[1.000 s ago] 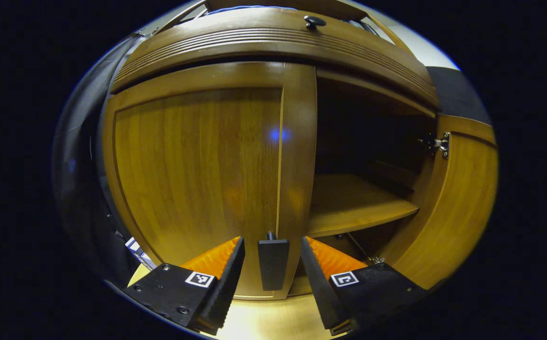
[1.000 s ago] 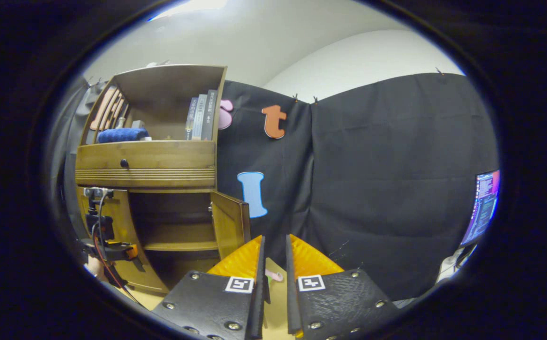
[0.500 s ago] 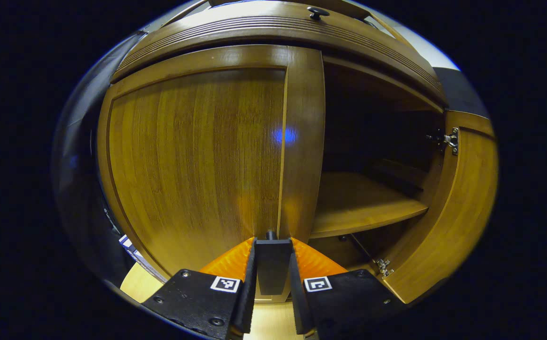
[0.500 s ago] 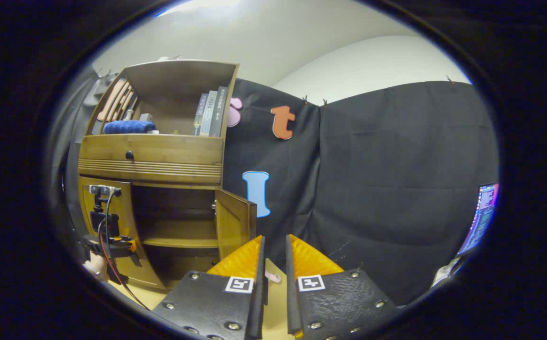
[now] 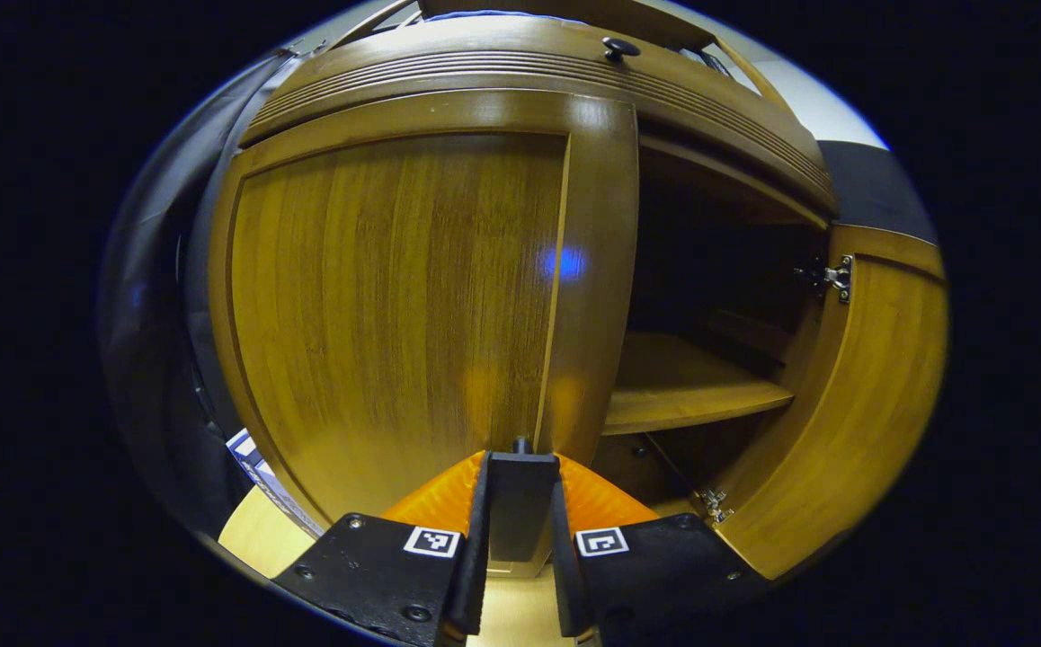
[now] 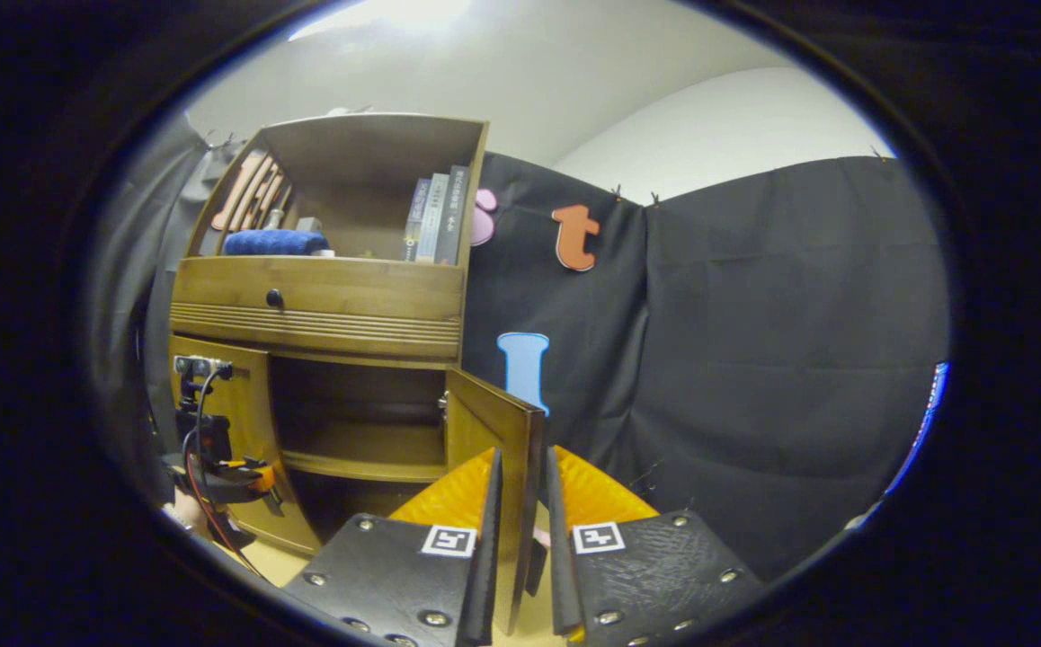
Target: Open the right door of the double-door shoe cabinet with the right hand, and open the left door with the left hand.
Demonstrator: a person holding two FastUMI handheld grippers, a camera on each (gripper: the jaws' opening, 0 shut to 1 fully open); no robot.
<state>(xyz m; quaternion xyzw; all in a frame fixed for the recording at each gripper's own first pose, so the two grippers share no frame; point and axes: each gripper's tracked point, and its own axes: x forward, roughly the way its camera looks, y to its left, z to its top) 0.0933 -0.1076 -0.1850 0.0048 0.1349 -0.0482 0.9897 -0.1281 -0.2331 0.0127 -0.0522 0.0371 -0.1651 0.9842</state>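
The left gripper (image 5: pixel 519 539) has clenched its jaws on the left door's handle (image 5: pixel 520 503); the pull can begin. The right door (image 6: pixel 493 431) stands open, its edge between the right gripper's (image 6: pixel 520 557) nearly closed jaws; contact cannot be told.

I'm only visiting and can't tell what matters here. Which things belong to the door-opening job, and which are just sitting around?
Part of the job:
left door
its handle
left gripper
right door
right gripper

Just lying about:
books
blue roll
drawer knob
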